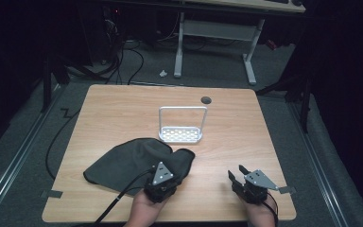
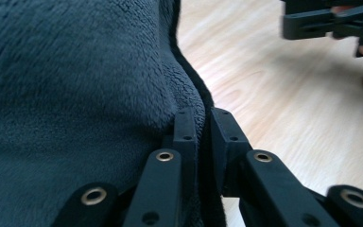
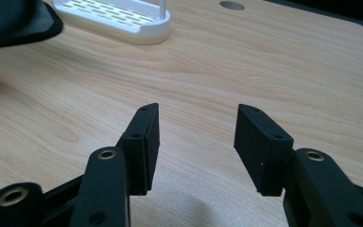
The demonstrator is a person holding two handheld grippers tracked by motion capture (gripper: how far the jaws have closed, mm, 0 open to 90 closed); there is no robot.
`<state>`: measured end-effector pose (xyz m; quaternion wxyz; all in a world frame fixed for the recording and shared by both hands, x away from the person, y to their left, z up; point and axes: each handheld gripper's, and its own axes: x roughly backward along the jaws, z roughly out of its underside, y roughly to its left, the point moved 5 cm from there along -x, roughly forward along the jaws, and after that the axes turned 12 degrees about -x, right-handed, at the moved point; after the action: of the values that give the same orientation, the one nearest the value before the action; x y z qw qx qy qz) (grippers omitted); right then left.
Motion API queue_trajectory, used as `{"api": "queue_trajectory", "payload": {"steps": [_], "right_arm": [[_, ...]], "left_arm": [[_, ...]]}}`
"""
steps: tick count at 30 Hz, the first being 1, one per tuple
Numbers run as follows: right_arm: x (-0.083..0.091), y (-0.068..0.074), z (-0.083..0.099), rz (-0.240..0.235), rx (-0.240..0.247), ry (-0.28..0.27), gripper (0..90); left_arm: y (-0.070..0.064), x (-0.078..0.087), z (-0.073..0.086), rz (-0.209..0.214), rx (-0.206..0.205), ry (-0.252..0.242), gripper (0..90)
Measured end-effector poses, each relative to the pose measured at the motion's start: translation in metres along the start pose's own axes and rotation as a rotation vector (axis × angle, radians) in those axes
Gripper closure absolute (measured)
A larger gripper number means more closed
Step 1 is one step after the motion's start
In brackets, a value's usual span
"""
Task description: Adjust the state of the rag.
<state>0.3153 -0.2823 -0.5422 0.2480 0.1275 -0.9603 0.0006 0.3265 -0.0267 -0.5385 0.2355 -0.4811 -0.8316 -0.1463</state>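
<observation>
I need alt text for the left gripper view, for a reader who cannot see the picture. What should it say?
Two black jaws of the left gripper are closed on the edge of a dark grey fleece cloth that covers the left half of the picture. To the right lies the light wooden table, with the right gripper blurred at the top corner.

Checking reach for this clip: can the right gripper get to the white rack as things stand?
Probably yes. The right gripper is open over bare table, and nothing lies between it and the rack; the cloth sits off to its left.
</observation>
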Motion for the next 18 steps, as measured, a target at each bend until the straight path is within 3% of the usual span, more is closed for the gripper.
{"api": "queue_trajectory", "payload": {"steps": [2, 4, 6, 9, 12, 15, 18], "right_arm": [[0.0, 0.0, 0.0, 0.0, -0.001, 0.0, 51.3], [0.0, 0.0, 0.0, -0.001, 0.0, 0.001, 51.3], [0.001, 0.001, 0.0, -0.004, 0.0, 0.0, 51.0], [0.001, 0.003, 0.001, -0.008, 0.0, 0.006, 50.5], [0.002, 0.008, 0.0, -0.017, 0.003, 0.008, 49.8], [0.003, 0.02, -0.001, -0.046, 0.007, 0.005, 49.3], [0.004, 0.039, -0.002, -0.075, 0.027, 0.004, 48.0]], "left_arm": [[-0.005, -0.009, -0.001, 0.034, 0.005, 0.011, 78.2], [-0.008, -0.012, 0.0, 0.056, 0.009, 0.017, 68.9], [-0.007, -0.006, 0.002, 0.056, 0.012, 0.007, 59.7], [0.002, 0.018, 0.006, 0.04, 0.019, -0.024, 51.2], [0.023, 0.052, 0.015, -0.035, 0.009, -0.039, 49.2], [0.056, 0.089, 0.035, -0.156, 0.012, -0.023, 48.9], [0.092, 0.122, 0.061, -0.277, 0.058, 0.009, 45.9]]}}
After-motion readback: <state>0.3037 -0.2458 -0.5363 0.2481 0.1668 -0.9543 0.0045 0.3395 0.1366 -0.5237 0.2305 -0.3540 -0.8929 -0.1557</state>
